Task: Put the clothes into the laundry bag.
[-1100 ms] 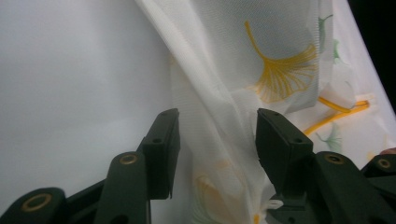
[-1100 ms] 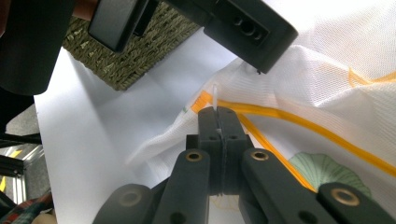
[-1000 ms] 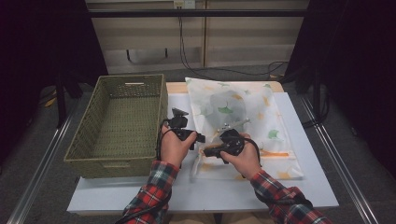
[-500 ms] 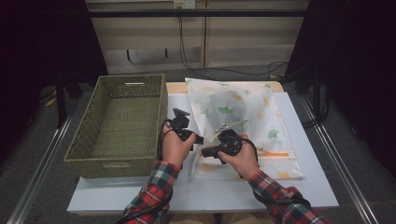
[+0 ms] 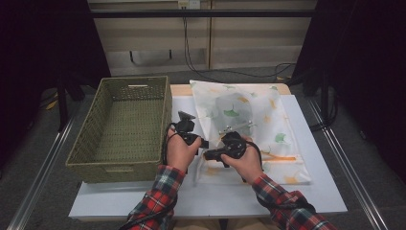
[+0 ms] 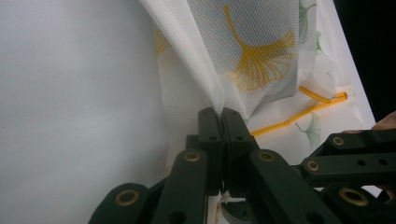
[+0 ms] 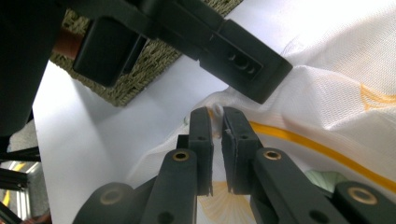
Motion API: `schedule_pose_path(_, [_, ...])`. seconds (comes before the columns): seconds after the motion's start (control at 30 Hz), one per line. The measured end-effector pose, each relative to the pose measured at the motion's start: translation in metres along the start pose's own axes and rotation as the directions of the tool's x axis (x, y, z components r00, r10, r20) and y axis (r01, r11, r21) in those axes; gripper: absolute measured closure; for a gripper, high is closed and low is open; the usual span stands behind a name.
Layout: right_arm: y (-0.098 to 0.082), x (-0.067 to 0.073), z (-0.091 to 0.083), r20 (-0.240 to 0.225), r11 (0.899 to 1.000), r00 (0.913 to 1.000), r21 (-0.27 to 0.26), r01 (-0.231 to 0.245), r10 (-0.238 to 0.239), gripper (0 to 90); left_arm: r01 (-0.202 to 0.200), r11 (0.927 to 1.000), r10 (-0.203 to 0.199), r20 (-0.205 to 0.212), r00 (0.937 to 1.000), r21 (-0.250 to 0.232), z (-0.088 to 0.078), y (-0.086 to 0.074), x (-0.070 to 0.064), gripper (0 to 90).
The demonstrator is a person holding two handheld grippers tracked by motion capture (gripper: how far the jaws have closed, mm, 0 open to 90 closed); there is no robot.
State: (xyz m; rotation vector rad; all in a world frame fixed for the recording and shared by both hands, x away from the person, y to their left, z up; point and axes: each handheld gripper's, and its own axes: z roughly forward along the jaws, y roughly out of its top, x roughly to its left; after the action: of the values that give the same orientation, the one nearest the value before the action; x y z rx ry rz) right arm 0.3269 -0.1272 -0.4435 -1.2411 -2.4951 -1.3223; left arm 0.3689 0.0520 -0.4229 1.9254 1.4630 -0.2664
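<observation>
Mesh bag point(image 5: 268, 120), white with leaf print, lies flat on the tabletop point(image 5: 306, 191); its near left corner is bunched up at the fingers of both grippers. Left gripper point(image 5: 205, 143): fingers together, clamped on a pinch of mesh point(image 6: 261, 51) that rises from their tips in a tight fold. Right gripper point(image 5: 207, 154): fingers a sliver apart, having just been opening. The bag's hem point(image 7: 327, 93) sits at and between their tips, but a gap shows and the pads do not look to be pressing. Orange zipper point(image 7: 317, 144) runs off to the right of the right fingers, just beyond the tips. A grey thing point(image 5: 234, 112) shows through the mesh, well beyond both sets of fingers. Basket point(image 5: 134, 81) stands to the left of the left fingers, near but apart. Step in hand reads as getting a two-point hold on the corner, probably to part the layers or work the zipper. To do it well, keep the left clamp firm and steady as the anchor. Reseat the right fingers deeper over the hem, or onto the zipper pull, before closing, taking one layer only. Pull gently away from the left fingers, since mesh may snag or slip.
</observation>
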Motion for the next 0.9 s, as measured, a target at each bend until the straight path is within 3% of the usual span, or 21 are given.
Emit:
schedule_pose_path(0.13, [0.002, -0.001, 0.002, -0.009, 1.000, 0.9998, -0.005, -0.017, 0.017, 83.0, -0.004, 1.0000, 0.004, -0.008, 1.0000, -0.002, -0.001, 0.000, 0.000, 88.4])
schedule_pose_path(0.23, [0.003, -0.001, 0.002, -0.004, 1.000, 0.9996, -0.004, -0.028, 0.028, 90.0, -0.011, 0.9999, 0.011, -0.010, 0.9999, 0.001, -0.001, 0.000, 0.001, 88.4])
schedule_pose_path(0.57, [0.004, -0.002, -0.002, 0.016, 1.000, 0.9995, -0.005, -0.027, 0.028, 90.0, -0.023, 0.9997, 0.023, -0.022, 0.9995, -0.011, -0.004, 0.001, 0.004, 86.5])
schedule_pose_path(0.67, [0.003, -0.004, -0.004, 0.018, 1.000, 0.9995, -0.006, -0.025, 0.025, 90.0, -0.020, 0.9996, 0.020, -0.033, 0.9993, -0.019, -0.006, 0.001, 0.005, 80.5])
schedule_pose_path(0.9, [0.003, -0.010, -0.011, 0.027, 0.999, 0.9987, -0.023, -0.043, 0.044, 90.0, -0.061, 0.9966, 0.058, -0.046, 0.9972, -0.056, -0.011, 0.001, 0.005, 58.8])
